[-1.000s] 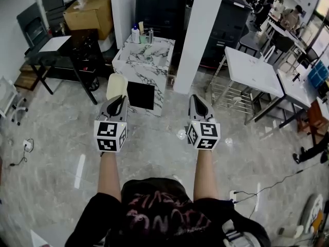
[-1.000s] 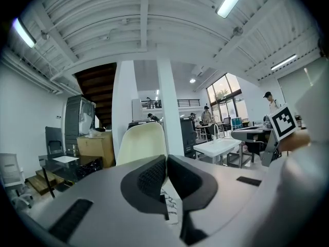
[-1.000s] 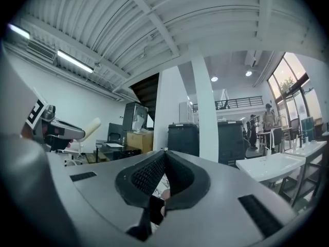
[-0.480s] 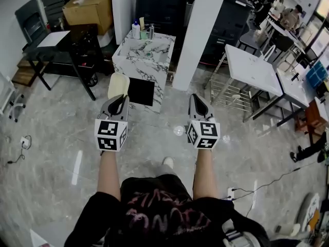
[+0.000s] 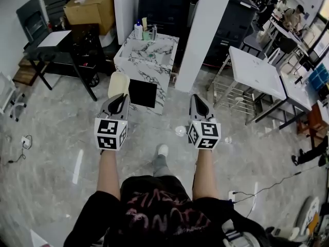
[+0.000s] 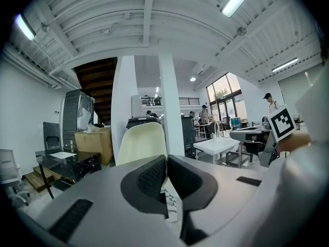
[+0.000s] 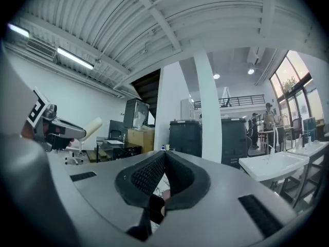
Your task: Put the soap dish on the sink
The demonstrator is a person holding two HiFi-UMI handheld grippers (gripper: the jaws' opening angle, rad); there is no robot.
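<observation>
The soap dish [image 5: 117, 83] is a cream oval piece standing on edge, and my left gripper [image 5: 119, 98] is shut on its lower rim. In the left gripper view the soap dish [image 6: 142, 143] rises above the closed jaws of the left gripper [image 6: 166, 159]. My right gripper [image 5: 198, 101] is shut with nothing in it, level with the left one; in its own view the right gripper [image 7: 164, 156] has its pads pressed together. Ahead stands a marble-patterned sink counter [image 5: 139, 66], a few steps beyond the left gripper.
Bottles [image 5: 139, 31] stand at the counter's far end. A white pillar [image 5: 205, 30] rises to its right. A black table [image 5: 61, 48] and a cardboard box [image 5: 90, 6] are at the left, a white basin table [image 5: 254, 71] at the right. Cables [image 5: 262, 189] lie on the floor.
The view has shifted forward, so the marble counter lies a little nearer. A shoe now shows on the floor between the arms. Both grippers hold the same pose.
</observation>
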